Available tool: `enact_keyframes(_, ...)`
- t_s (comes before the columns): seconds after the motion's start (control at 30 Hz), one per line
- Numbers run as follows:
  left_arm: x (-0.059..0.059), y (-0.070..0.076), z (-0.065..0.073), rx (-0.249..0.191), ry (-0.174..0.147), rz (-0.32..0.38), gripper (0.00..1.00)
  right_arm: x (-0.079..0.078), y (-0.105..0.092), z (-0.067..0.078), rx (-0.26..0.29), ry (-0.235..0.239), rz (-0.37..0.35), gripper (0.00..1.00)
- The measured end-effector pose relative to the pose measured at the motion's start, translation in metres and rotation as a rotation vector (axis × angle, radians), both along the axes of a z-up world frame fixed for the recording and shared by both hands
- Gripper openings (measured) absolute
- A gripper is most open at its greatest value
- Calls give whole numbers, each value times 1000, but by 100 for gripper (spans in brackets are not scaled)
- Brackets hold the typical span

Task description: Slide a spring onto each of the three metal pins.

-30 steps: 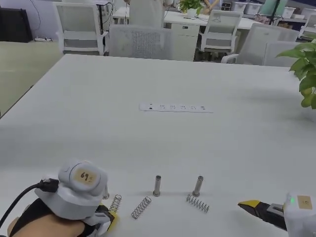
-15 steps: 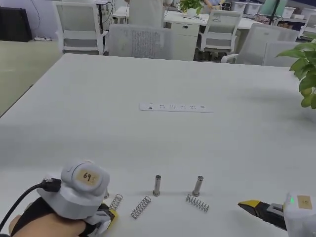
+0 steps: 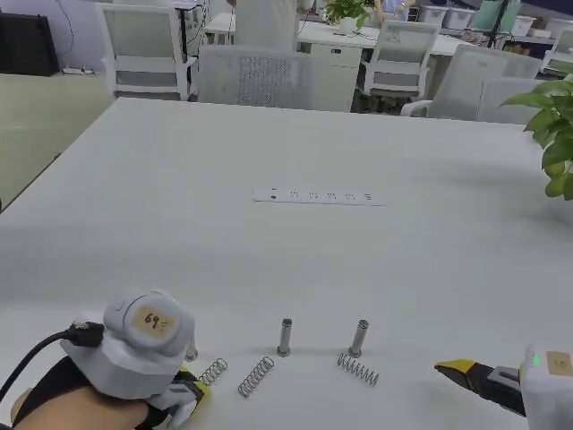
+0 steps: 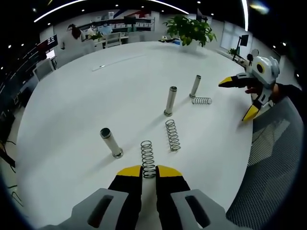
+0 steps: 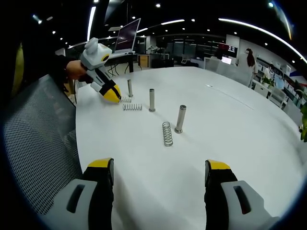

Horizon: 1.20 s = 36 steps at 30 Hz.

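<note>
Three metal pins stand upright on the white table (image 3: 295, 152): the left pin (image 4: 111, 143), the middle pin (image 3: 286, 338) and the right pin (image 3: 358, 338). Three springs lie in front of them: the left spring (image 3: 213, 372), the middle spring (image 3: 256, 376) and the right spring (image 3: 358, 368). My left gripper (image 4: 148, 171) is low at the near left, its jaws closed on the near end of the left spring (image 4: 147, 157). My right gripper (image 5: 159, 166) is wide open at the near right (image 3: 466, 372), holding nothing, well short of the right spring (image 5: 167, 133).
A white power strip (image 3: 319, 195) lies mid-table, far beyond the pins. A potted plant (image 3: 555, 134) is at the right edge. Office chairs (image 3: 255, 76) line the far side. The table's near edge is right behind both grippers.
The left spring has swung to lie slanted toward the right, with the left gripper's tips at its near end. The right gripper has drifted slightly right.
</note>
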<state>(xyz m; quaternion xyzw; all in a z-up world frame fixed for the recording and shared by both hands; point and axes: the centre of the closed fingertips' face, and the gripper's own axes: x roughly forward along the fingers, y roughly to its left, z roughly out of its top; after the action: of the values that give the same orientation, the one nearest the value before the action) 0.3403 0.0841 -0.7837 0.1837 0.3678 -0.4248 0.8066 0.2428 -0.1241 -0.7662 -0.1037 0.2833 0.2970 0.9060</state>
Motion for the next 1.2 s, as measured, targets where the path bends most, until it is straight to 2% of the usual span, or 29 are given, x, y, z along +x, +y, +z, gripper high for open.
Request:
enact_keyframes(0.47, -13, 4, 18, -52, -6, -39, 2, 2, -1, 27, -7, -49, 4, 76)
enact_keyframes(0.67, -18, 3, 28, -100, -12, -65, 2, 4, 0, 35, -8, -66, 10, 76)
enact_keyframes(0.9, -21, 2, 36, -136, -21, -80, 2, 3, 7, 45, -4, -80, 29, 76)
enact_keyframes(1.2, -29, -4, 46, -182, -53, -140, 2, 6, 26, 72, 33, -123, 71, 74)
